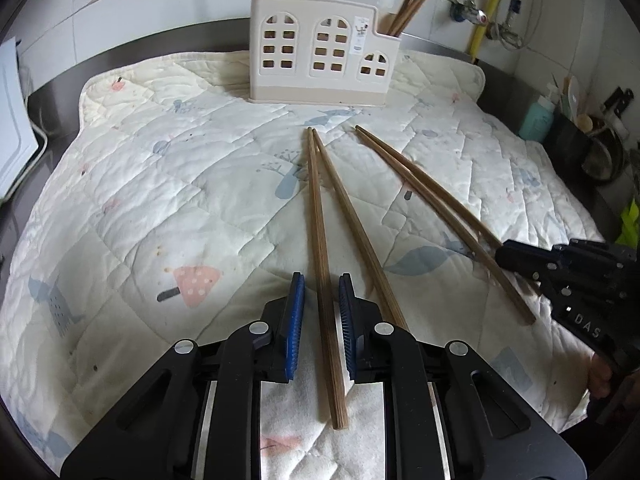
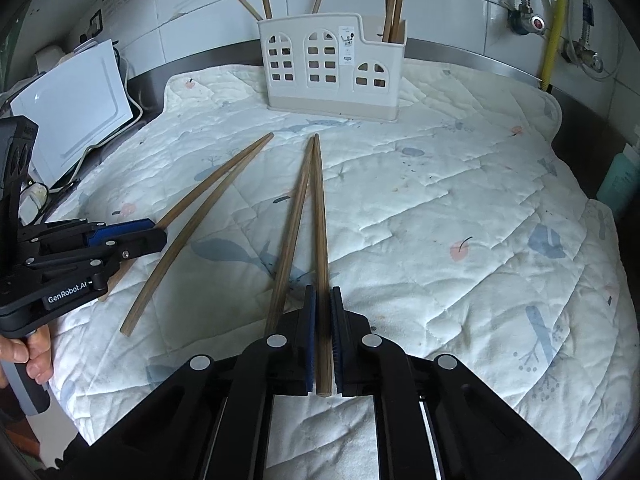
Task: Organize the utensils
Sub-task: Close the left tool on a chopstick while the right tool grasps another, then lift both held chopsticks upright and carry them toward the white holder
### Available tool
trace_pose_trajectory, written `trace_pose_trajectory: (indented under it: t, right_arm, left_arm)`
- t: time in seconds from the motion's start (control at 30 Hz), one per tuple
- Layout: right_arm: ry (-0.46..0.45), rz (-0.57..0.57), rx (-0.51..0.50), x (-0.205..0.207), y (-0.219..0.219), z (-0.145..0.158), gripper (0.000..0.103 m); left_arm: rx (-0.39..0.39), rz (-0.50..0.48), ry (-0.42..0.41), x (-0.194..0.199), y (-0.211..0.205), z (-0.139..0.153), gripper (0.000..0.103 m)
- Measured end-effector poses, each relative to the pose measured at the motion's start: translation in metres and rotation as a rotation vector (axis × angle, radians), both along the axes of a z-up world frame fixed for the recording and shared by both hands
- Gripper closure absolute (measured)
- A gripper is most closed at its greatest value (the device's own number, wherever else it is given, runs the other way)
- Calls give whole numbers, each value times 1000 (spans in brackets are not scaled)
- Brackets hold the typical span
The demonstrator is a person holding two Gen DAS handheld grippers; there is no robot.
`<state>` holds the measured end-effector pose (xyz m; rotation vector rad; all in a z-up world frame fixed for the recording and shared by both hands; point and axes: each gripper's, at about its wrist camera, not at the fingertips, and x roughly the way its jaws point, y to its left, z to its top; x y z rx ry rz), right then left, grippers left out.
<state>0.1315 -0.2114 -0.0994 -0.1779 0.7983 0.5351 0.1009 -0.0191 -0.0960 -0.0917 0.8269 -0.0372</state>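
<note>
Meanwhile, each tool straddles one chopstick on the quilted mat — the right tool (image 2: 323,300) clamped on its chopstick (image 2: 320,240), the left tool (image 1: 322,284) with gaps beside its chopstick (image 1: 320,220); the holder (image 1: 320,52) stands beyond.

Black hand-held gripper (image 1: 321,300), blue ribbed pads (image 1: 294,320), silver rivets, white "GenRobot.AI" lettering

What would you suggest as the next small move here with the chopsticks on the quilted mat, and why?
Probably close the left gripper fully on the chopstick between its pads: slim gaps show on both sides, so it is not gripped yet. The right gripper already clamps its own chopstick, so then both could lift toward the holder.
</note>
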Motion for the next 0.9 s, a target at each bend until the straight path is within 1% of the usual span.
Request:
trace_pose_trajectory:
  t: [0.1,0.13,0.27,0.33,0.43,0.5,0.53,0.63,0.73,0.9]
  right_arm:
    - [-14,-3,2,-5,-1,5,96]
    - [-20,-3,2,-7,-2,8,96]
    - [-67,-1,12,-17,-5,26,96]
    - [-91,-1,20,-20,-5,36,96]
    - [-130,2,33,-26,-5,53,96]
    - [-143,4,39,-28,-5,60,96]
    - [-148,6,38,-29,-4,62,96]
    - [-162,11,36,-31,-2,70,96]
    - [-165,10,49,-29,-3,78,97]
    - [-191,18,65,-25,-6,103,97]
  left_arm:
    - [-29,-13,8,2,7,2,97]
    - [-43,-15,8,2,10,4,97]
    - [-32,-32,-3,0,14,8,97]
    - [-51,-60,8,0,15,7,97]
    - [-68,-44,16,-1,17,2,96]
    - [-87,-36,14,-2,18,-1,96]
    - [-88,-36,11,-3,18,-1,94]
    - [-78,-43,2,-4,17,-3,94]
    - [-85,-44,-2,-4,19,-2,96]
    - [-103,-57,-25,-6,22,7,97]
